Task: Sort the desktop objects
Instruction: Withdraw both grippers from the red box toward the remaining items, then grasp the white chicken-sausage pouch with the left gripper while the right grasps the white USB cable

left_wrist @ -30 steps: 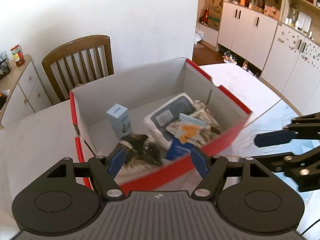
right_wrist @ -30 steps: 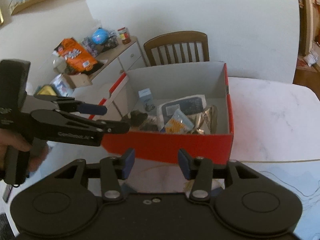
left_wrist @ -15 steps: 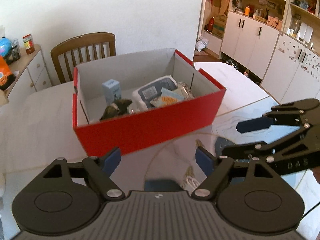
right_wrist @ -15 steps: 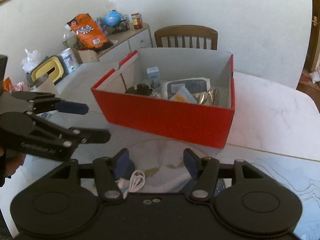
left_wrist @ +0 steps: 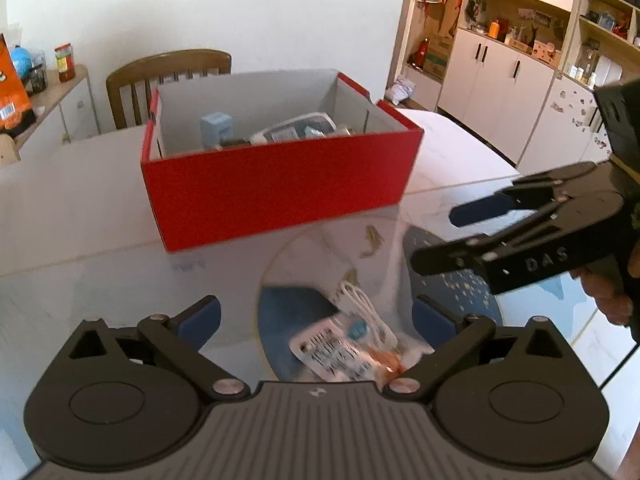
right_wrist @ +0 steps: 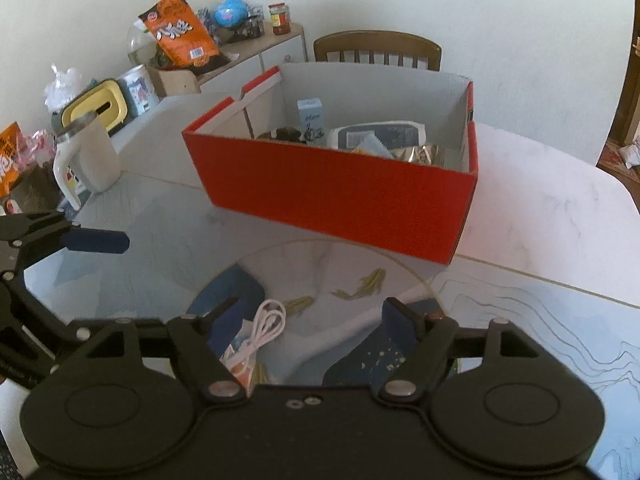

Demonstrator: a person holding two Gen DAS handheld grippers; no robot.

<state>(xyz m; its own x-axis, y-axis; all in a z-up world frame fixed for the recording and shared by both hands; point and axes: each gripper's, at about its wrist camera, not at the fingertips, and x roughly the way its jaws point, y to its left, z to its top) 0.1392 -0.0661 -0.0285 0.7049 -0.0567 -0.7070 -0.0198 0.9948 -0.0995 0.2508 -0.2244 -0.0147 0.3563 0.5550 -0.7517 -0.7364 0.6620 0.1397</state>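
Observation:
A red cardboard box stands on the white marble table and holds several packets and a small blue carton. In front of it a coiled white cable and a flat printed packet lie on a round blue-and-white mat. My left gripper is open and empty, low over the cable and packet. My right gripper is open and empty over the same mat; it also shows at the right of the left wrist view.
A wooden chair stands behind the box. A white mug, a yellow container and snack bags crowd the table's left side and a sideboard. White cupboards line the right of the room.
Both grippers have drawn back from the box and come down toward the mat. The dark item that was between my left fingers over the box now lies inside the box.

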